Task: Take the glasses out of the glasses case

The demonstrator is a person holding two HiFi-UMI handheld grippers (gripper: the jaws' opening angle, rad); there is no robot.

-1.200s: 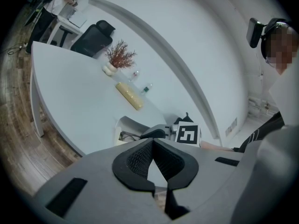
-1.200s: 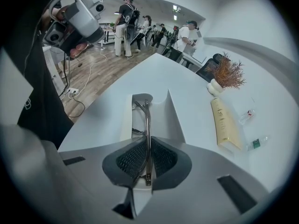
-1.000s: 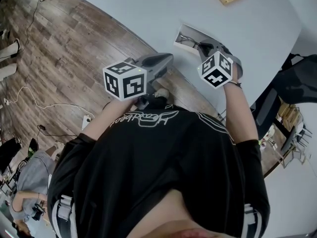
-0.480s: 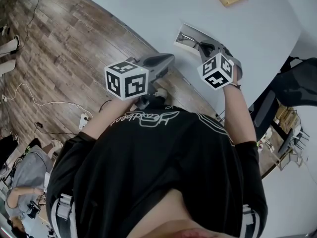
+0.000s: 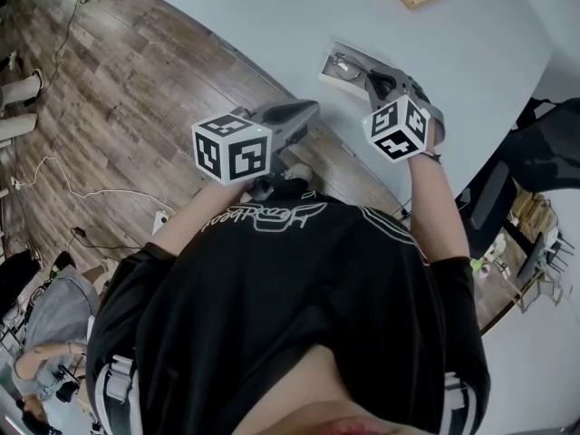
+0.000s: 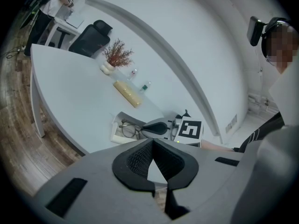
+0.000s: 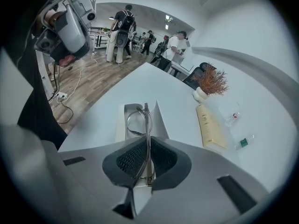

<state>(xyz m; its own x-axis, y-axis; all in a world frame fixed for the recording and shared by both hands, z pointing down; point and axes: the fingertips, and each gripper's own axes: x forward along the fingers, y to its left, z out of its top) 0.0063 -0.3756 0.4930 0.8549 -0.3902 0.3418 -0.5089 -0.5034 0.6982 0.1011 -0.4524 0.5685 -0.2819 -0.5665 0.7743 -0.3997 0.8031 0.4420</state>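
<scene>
1. In the head view the right gripper (image 5: 372, 78) covers one end of the glasses (image 6: 128, 129). Whether they rest in the glasses case (image 7: 120, 125) or hang just clear of it cannot be told.
2. The case lies open near the worktop (image 5: 272, 16) edge, with the glasses over its tray.
3. The right fingers are closed on the glasses' frame.
4. The left gripper (image 6: 153, 142) has its fingers closed and empty, and is held beyond the worktop edge.

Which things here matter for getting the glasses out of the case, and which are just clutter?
In the job:
glasses, clamped in the right gripper
open case
left gripper, empty

Lying about:
tan box
potted plant
two small bottles
chair
</scene>
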